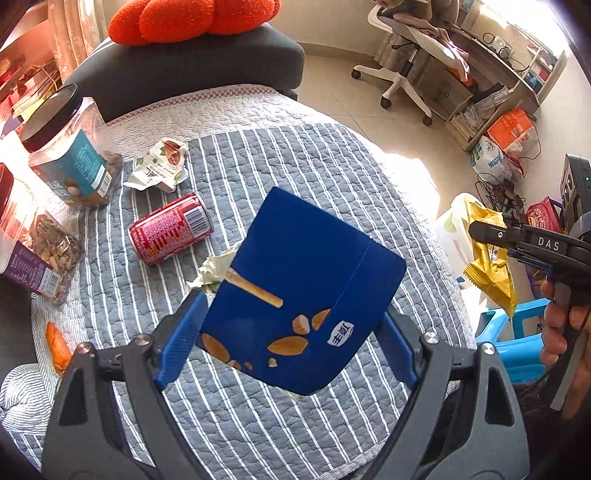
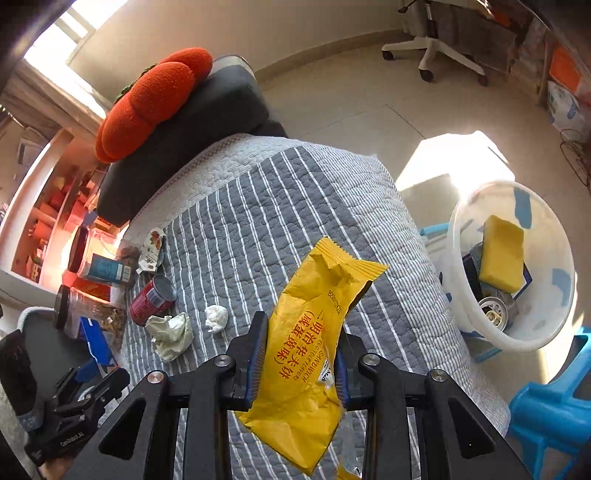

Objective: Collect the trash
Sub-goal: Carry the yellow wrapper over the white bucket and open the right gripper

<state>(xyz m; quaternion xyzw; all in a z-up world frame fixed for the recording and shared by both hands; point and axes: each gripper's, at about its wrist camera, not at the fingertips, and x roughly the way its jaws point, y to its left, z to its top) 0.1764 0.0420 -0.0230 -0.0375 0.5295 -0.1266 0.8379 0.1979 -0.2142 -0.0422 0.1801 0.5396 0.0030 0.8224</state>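
Observation:
My left gripper point(image 1: 291, 328) is shut on a blue snack box point(image 1: 306, 295) and holds it above the striped quilt point(image 1: 295, 162). My right gripper point(image 2: 299, 354) is shut on a yellow snack wrapper point(image 2: 314, 332), also above the quilt; it also shows in the left wrist view point(image 1: 489, 266). A white trash bin point(image 2: 554, 258) stands on the floor to the right, with a yellow sponge-like block point(image 2: 502, 254) and a can inside. On the quilt lie a red can point(image 1: 171, 229), a torn nut wrapper point(image 1: 162, 166), crumpled tissue point(image 2: 171, 334) and a small white paper ball point(image 2: 217, 317).
Clear jars of nuts point(image 1: 72, 147) stand at the quilt's left edge, beside an orange peel point(image 1: 57, 345). A grey cushion with an orange pillow point(image 1: 192, 18) lies at the back. A blue plastic stool point(image 2: 554, 406) is by the bin. An office chair point(image 1: 402, 62) is beyond.

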